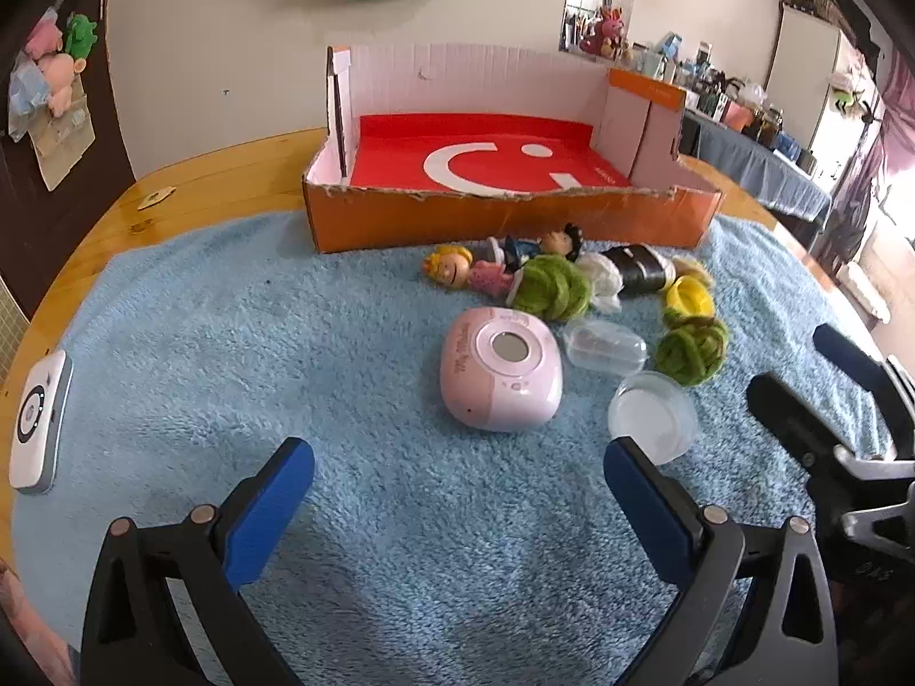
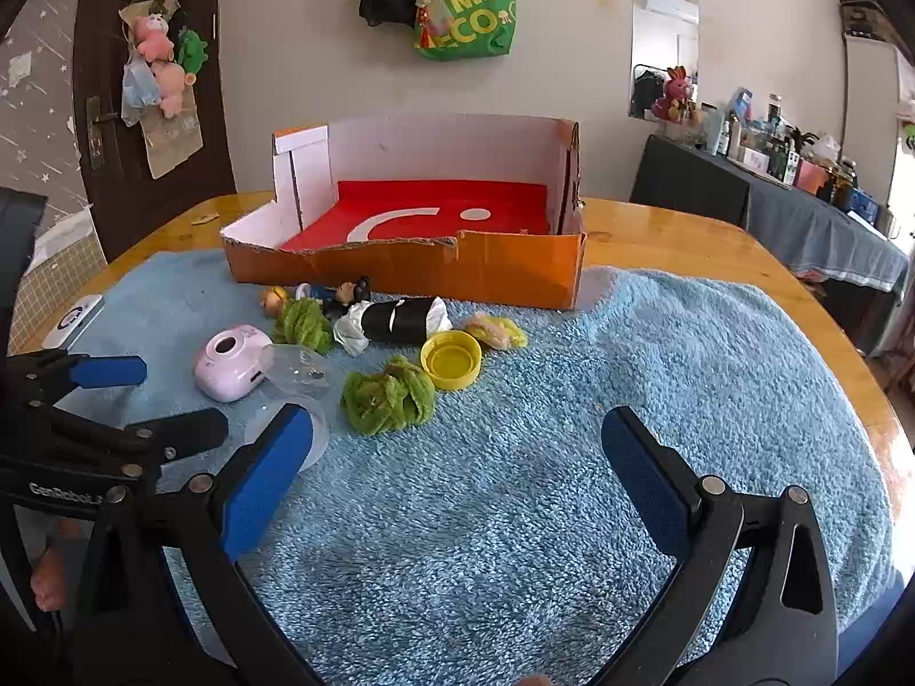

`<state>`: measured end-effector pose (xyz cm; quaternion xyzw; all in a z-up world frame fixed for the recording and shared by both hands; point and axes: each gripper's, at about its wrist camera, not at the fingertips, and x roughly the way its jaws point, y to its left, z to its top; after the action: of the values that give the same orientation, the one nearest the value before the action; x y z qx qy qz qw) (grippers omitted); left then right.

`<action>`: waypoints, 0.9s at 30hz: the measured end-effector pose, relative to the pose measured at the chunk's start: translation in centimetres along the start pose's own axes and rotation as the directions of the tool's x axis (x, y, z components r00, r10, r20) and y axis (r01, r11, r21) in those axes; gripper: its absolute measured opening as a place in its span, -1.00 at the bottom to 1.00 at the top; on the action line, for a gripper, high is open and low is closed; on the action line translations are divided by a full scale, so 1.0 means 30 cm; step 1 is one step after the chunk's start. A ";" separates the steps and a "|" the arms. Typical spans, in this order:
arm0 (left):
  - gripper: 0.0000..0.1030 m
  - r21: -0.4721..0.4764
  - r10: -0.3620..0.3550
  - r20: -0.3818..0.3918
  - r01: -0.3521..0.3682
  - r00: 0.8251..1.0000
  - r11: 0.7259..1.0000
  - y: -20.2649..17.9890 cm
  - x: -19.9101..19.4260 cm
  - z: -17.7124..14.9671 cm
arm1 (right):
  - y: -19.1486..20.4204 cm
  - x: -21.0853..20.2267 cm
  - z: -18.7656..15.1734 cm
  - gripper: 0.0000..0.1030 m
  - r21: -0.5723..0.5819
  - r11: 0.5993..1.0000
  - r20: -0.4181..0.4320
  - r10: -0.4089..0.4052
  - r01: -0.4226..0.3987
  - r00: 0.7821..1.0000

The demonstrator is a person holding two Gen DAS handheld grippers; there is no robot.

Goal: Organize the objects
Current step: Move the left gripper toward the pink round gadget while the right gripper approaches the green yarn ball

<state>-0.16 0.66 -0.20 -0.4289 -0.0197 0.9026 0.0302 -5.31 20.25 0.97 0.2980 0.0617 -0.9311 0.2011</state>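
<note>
- The left gripper (image 1: 457, 491) has its jaws spread as wide as they go, with nothing between the blue pads but bare blue fleece towel (image 1: 354, 543).
- Its right finger tip sits just beside a round clear plastic lid (image 1: 652, 417); whether they touch cannot be told.
- The right gripper (image 2: 457, 457) is equally wide open and empty, hovering over the towel (image 2: 657, 354).
- Just ahead of the left gripper lies a small pink instant camera (image 1: 500, 377); pink lettering on its top is too blurred to read.
- Beside the camera are a clear plastic capsule (image 1: 605, 345) and a green wool ball (image 1: 691, 351).
- Further out lie a second green wool ball (image 1: 550, 287), a yellow bottle cap (image 2: 450, 365), a black-wrapped roll (image 2: 400, 317), a blonde doll in pink (image 1: 463, 271) and a dark-haired doll (image 1: 537, 246).
- These things cluster on the towel in front of an open orange cardboard box (image 1: 503, 217), whose red floor bears a white curve and dots.
- The left gripper's body, seen from the right wrist view, carries white writing starting "GenRobot".
- A green bag (image 2: 469, 11) on the wall reads "MEC" and "ECO".
- A white device (image 1: 37, 423) rests at the towel's left edge.
</note>
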 end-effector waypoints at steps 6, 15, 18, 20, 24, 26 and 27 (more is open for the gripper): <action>1.00 0.008 0.011 -0.004 -0.011 1.000 1.000 -0.003 0.003 -0.001 | 0.007 0.003 -0.002 1.00 -0.009 1.000 -0.025 0.011 -0.011 1.000; 0.93 -0.022 0.011 -0.029 -0.011 1.000 1.000 0.015 0.011 -0.009 | 0.016 0.000 -0.001 1.00 -0.010 1.000 -0.032 0.018 -0.019 0.999; 0.88 -0.019 0.015 -0.032 -0.016 0.999 1.000 0.016 0.008 -0.011 | 0.023 0.000 -0.001 1.00 -0.010 1.000 -0.037 0.025 -0.026 0.999; 0.87 -0.014 0.024 -0.032 -0.024 0.999 1.000 0.015 0.005 -0.013 | 0.032 0.000 -0.001 1.00 -0.014 0.999 -0.039 0.032 -0.033 0.999; 0.75 -0.006 0.039 -0.024 -0.039 0.999 0.999 0.019 -0.001 -0.013 | 0.051 0.001 -0.003 1.00 -0.026 0.999 -0.041 0.042 -0.043 0.998; 0.74 -0.010 0.041 -0.022 -0.041 0.999 0.999 0.023 -0.002 -0.014 | 0.061 0.003 -0.002 0.98 -0.032 0.998 -0.044 0.047 -0.048 0.998; 0.71 -0.008 0.042 -0.021 -0.042 0.999 0.999 0.024 -0.003 -0.014 | 0.064 0.003 -0.001 0.92 -0.033 0.998 -0.044 0.048 -0.049 0.998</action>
<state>0.19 -0.05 -0.44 -0.4386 -0.0143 0.8985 0.0095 -4.58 18.47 0.90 0.3162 0.0747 -0.9181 0.2271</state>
